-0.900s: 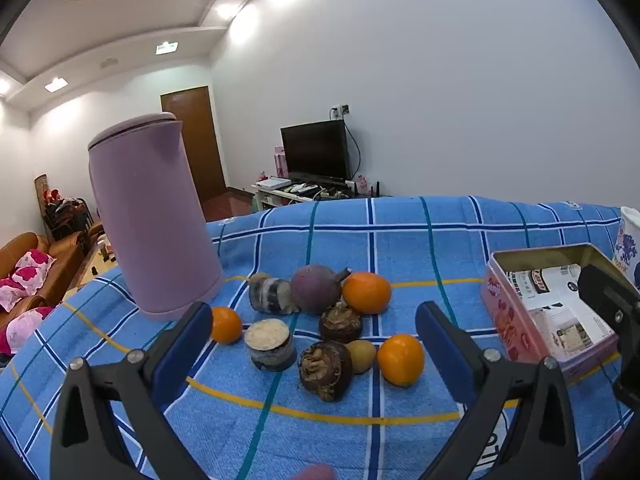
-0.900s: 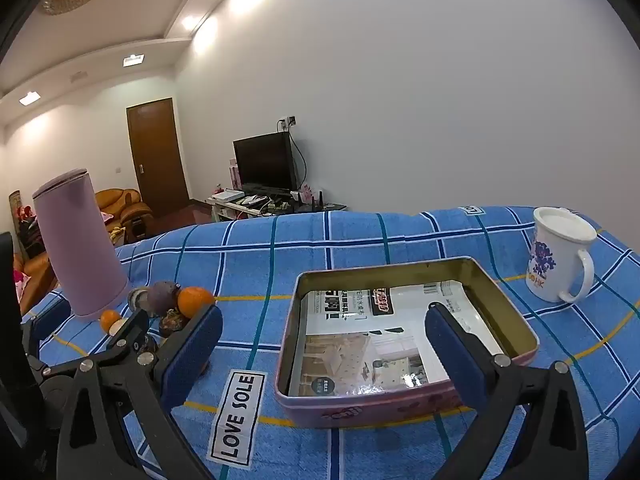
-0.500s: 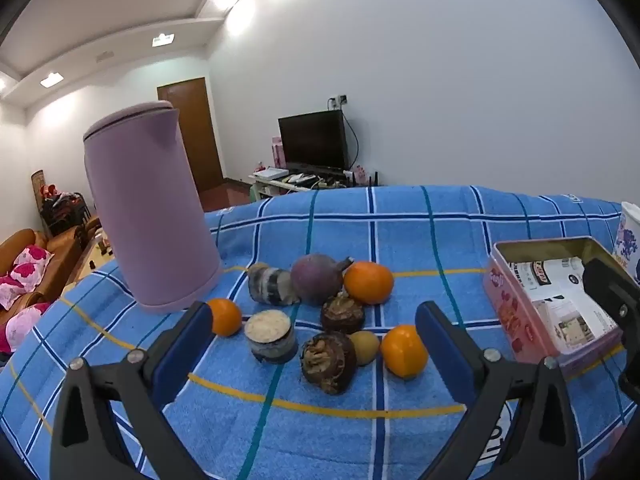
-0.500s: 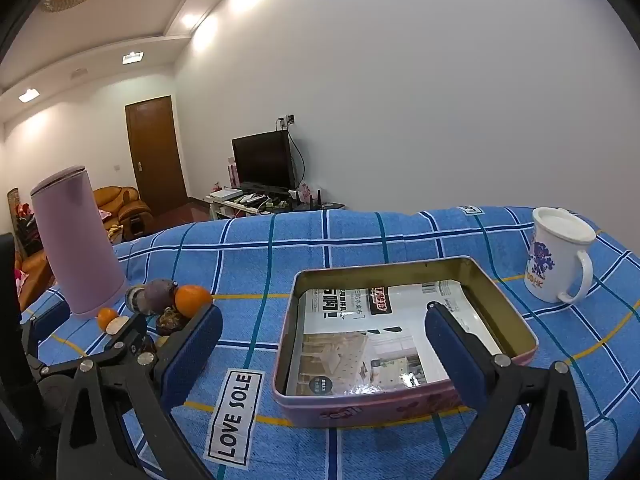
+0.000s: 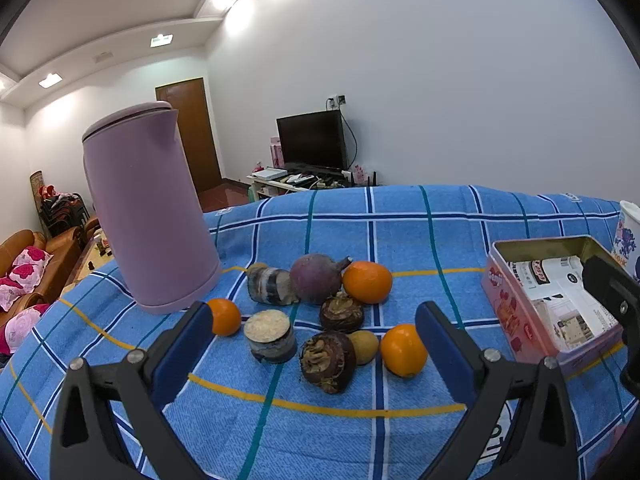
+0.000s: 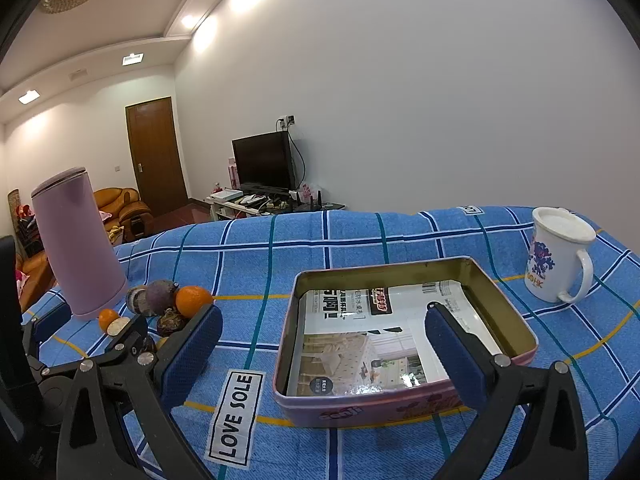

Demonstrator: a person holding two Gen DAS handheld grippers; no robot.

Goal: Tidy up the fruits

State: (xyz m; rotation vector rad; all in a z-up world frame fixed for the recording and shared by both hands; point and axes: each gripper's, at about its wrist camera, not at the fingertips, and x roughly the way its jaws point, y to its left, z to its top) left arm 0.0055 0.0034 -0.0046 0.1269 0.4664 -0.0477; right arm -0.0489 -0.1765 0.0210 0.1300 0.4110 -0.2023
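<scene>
On the blue checked cloth lies a cluster of fruit: a large orange (image 5: 367,282), a nearer orange (image 5: 403,350), a small orange (image 5: 225,317), a purple round fruit (image 5: 316,278), two dark brown fruits (image 5: 329,361), a small tan one (image 5: 365,346) and two cut cylinder pieces (image 5: 271,335). My left gripper (image 5: 314,338) hangs open just in front of the cluster, nothing between its pads. To the right stands a pink tin (image 6: 516,324) lined with printed paper. My right gripper (image 6: 324,346) is open above the tin's near edge.
A tall lilac kettle (image 5: 146,208) stands left of the fruit. A white mug (image 6: 558,254) with a purple print sits right of the tin. A "LOVE SOLE" label (image 6: 236,416) lies on the cloth. Behind the table are a TV, a door and a sofa.
The left wrist view has shifted slightly, with the fruit cluster and kettle now sitting a little lower and nearer. The right wrist view has barely changed. Both grippers stay wide open.
</scene>
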